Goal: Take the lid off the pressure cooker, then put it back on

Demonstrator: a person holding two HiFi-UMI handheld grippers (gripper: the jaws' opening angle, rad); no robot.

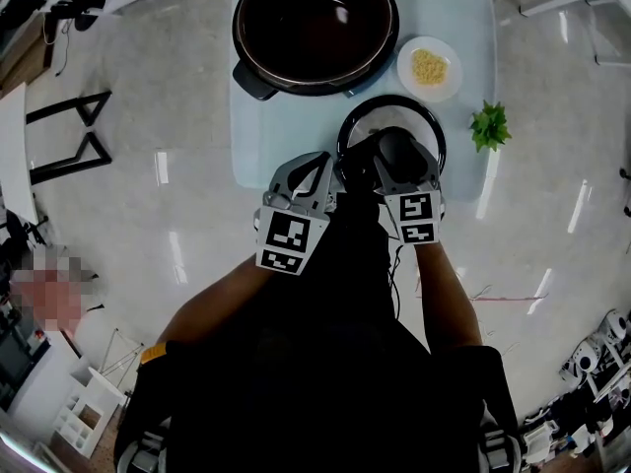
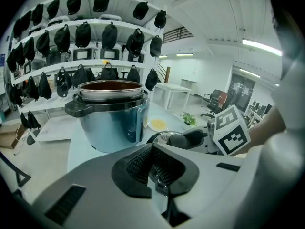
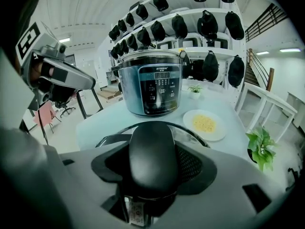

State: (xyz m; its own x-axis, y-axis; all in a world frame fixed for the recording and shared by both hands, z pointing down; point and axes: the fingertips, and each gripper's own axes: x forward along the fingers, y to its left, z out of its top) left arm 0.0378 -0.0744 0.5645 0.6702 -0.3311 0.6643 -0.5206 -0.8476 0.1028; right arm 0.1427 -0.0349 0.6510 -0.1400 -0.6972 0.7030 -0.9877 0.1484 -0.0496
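Over pale-blue tabletop (image 1: 463, 28), right gripper (image 3: 153, 168) clamps smooth handle (image 3: 153, 149) of round lid (image 1: 367, 118).

A white plate (image 1: 430, 67) of yellow food sits on the pale table (image 1: 465, 8) — a green plant (image 1: 490, 125) nearby.

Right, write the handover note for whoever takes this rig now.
Left gripper: shut, empty, close beside the right one.
Right gripper: shut on the lid by its handle.
Cooker: open, on the table, farther from the person than the lid. The lid is over the table's near edge; I cannot tell whether it rests there or is held up.
Done: lid off.
Left: set the lid back on the cooker, then let go.
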